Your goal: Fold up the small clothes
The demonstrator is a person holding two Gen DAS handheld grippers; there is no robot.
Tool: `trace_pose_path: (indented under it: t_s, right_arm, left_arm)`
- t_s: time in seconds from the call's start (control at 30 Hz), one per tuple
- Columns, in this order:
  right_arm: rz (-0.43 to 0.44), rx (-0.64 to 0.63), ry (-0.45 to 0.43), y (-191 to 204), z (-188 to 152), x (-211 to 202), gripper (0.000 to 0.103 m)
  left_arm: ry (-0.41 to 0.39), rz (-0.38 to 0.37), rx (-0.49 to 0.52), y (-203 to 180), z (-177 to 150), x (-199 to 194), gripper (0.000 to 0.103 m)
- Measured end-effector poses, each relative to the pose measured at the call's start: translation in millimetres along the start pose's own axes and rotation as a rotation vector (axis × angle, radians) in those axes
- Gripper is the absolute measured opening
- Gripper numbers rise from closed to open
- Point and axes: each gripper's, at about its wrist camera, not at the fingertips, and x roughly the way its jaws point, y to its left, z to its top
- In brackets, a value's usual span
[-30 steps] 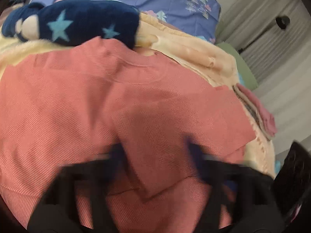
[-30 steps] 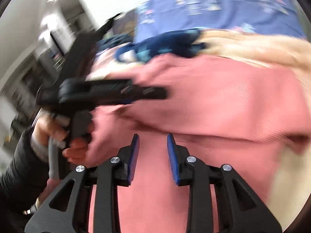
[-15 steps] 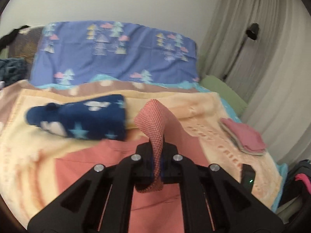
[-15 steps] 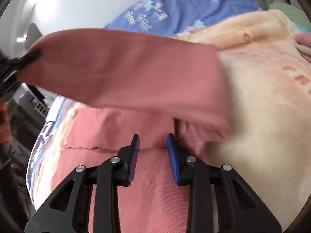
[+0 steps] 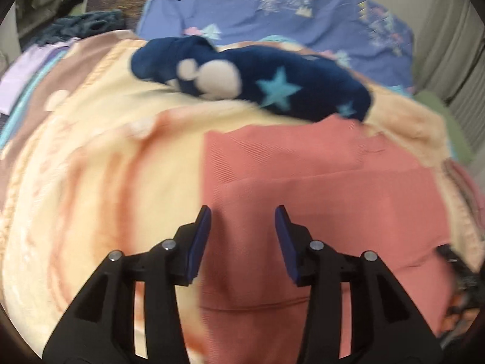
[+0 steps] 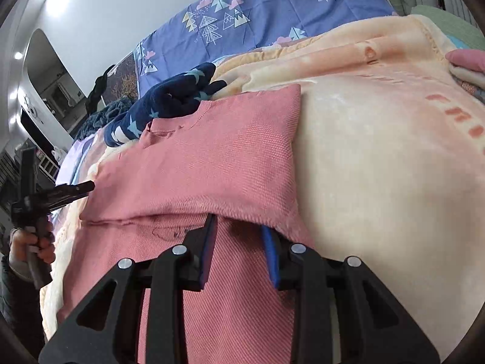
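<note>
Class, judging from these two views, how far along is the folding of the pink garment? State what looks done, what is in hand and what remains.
Done: one side of the pink garment lies folded over its body on the cream blanket. In hand: nothing; the left claw has just been opening and is empty above the fabric, and the right claw sits open at the flap's edge. Left: probably further folds, then the navy star garment, not yet folded.

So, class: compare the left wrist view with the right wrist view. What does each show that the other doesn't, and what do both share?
Only the left wrist view: the left hand-held gripper head-on, jaws just opened, nothing between them.

Only the right wrist view: the person's hand on the left tool's handle, and the right hand-held gripper tucked under the shirt's folded edge.

Both: the pink shirt, the navy star garment, the peach blanket.
</note>
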Motion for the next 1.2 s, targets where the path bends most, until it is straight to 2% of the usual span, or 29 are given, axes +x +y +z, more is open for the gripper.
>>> trace_pose_path:
  t_s: [0.1, 0.13, 0.27, 0.33, 0.4, 0.43, 0.47, 0.5, 0.53, 0.6, 0.67, 0.7, 0.73, 0.8, 0.87, 0.93, 0.97, 1.03, 1.13, 1.2]
  right_arm:
    - [-0.035, -0.046, 0.020, 5.7, -2.9, -15.1, 0.030]
    - [-0.042, -0.064, 0.014, 9.8, -3.0, -23.5, 0.030]
    - [0.045, -0.168, -0.026, 40.4, 4.3, -46.4, 0.030]
    - [0.049, -0.184, -0.054, 48.7, 10.4, -46.0, 0.030]
    - [-0.048, -0.189, -0.038, 47.3, 15.1, -27.9, 0.030]
    - [-0.191, -0.198, 0.023, 38.4, 13.5, -5.9, 0.030]
    - [-0.282, -0.200, 0.081, 30.3, 9.5, 10.5, 0.024]
    - [-0.268, -0.185, 0.108, 21.2, 5.0, 19.4, 0.024]
    - [-0.243, -0.163, 0.087, 17.4, 3.8, 16.2, 0.024]
    - [-0.219, -0.146, 0.070, 23.3, 12.7, 1.9, 0.026]
    - [-0.154, -0.119, 0.026, 29.4, 30.3, -9.1, 0.026]
    - [-0.130, -0.107, 0.000, 32.4, 41.3, -12.2, 0.026]
    - [-0.127, -0.101, -0.020, 33.7, 51.0, -11.7, 0.026]
    - [-0.118, -0.112, -0.039, 34.9, 71.4, 0.8, 0.026]
    - [-0.103, -0.104, 0.019, 29.2, 85.9, 32.8, 0.024]
    - [-0.268, -0.135, 0.111, 15.0, 83.9, 70.3, 0.022]
    - [-0.247, -0.139, 0.118, 2.5, 78.2, 85.1, 0.023]
    - [-0.201, -0.075, 0.085, -8.1, 77.0, 78.6, 0.023]
    - [-0.225, -0.088, 0.012, -2.6, 73.0, 60.0, 0.023]
    - [-0.254, -0.068, -0.020, -1.2, 66.5, 40.5, 0.023]
  left_arm:
    - [0.001, -0.017, 0.012, 6.6, -8.9, 0.4, 0.047]
    - [0.000, -0.009, 0.032, 5.4, -11.5, 0.8, 0.051]
    - [0.001, 0.101, 0.118, -8.2, -19.6, 15.2, 0.060]
    - [-0.026, 0.154, 0.162, -16.7, -23.3, 18.4, 0.064]
    - [-0.046, 0.188, 0.204, -20.1, -25.3, 18.7, 0.065]
    - [-0.051, 0.197, 0.218, -20.9, -26.3, 16.9, 0.065]
    - [-0.057, 0.205, 0.224, -19.7, -27.3, 12.1, 0.067]
    - [-0.070, 0.214, 0.218, -18.7, -27.5, 5.2, 0.066]
    - [-0.090, 0.216, 0.213, -18.6, -27.4, -2.2, 0.063]
    - [-0.149, 0.157, 0.200, -22.8, -24.4, -20.3, 0.054]
    - [-0.183, 0.058, 0.189, -35.1, -17.6, -33.3, 0.021]
    - [-0.193, 0.018, 0.186, -42.6, -14.2, -37.0, 0.018]
    - [-0.201, -0.015, 0.195, -52.0, -11.3, -37.9, 0.018]
    - [-0.189, -0.034, 0.239, -71.5, -8.6, -27.3, 0.018]
    - [-0.128, -0.009, 0.268, -84.3, -11.5, 2.8, 0.021]
    - [-0.060, 0.061, 0.322, -90.3, -25.0, 42.5, 0.029]
    - [-0.093, 0.051, 0.330, -89.6, -31.2, 49.1, 0.028]
    - [-0.092, 0.029, 0.303, -86.8, -27.3, 39.9, 0.028]
    - [-0.088, -0.014, 0.273, -79.5, -26.8, 40.6, 0.028]
    - [-0.090, -0.012, 0.267, -80.1, -26.9, 35.0, 0.028]
